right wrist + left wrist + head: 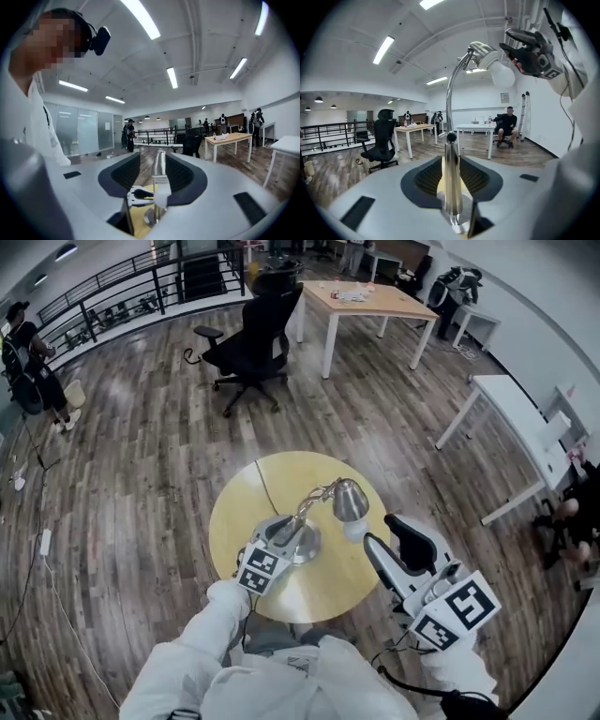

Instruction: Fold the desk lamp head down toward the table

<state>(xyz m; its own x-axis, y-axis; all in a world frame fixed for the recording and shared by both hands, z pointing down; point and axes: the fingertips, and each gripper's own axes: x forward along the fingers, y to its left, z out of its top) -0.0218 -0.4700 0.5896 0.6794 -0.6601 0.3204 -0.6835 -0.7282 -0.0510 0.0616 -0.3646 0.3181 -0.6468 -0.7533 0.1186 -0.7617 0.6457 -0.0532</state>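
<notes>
Lamp head [350,499] just left of my right gripper [381,531] — jaws wide, gripping nothing — while my left gripper [286,532], equally wide, straddles the upright stem [452,187], seemingly without contact.

The far half and left edge of the round yellow wooden tabletop [272,474] lie bare, crossed only by a thin dark cable [266,488]. The chrome desk lamp [307,542] blocks the middle. Its upright stem [451,178] stands between the parted jaws of the left tongs [279,532], and its head [350,500] hangs just left of the parted right tongs [379,531]. The near tabletop between both tongs is bare.
</notes>
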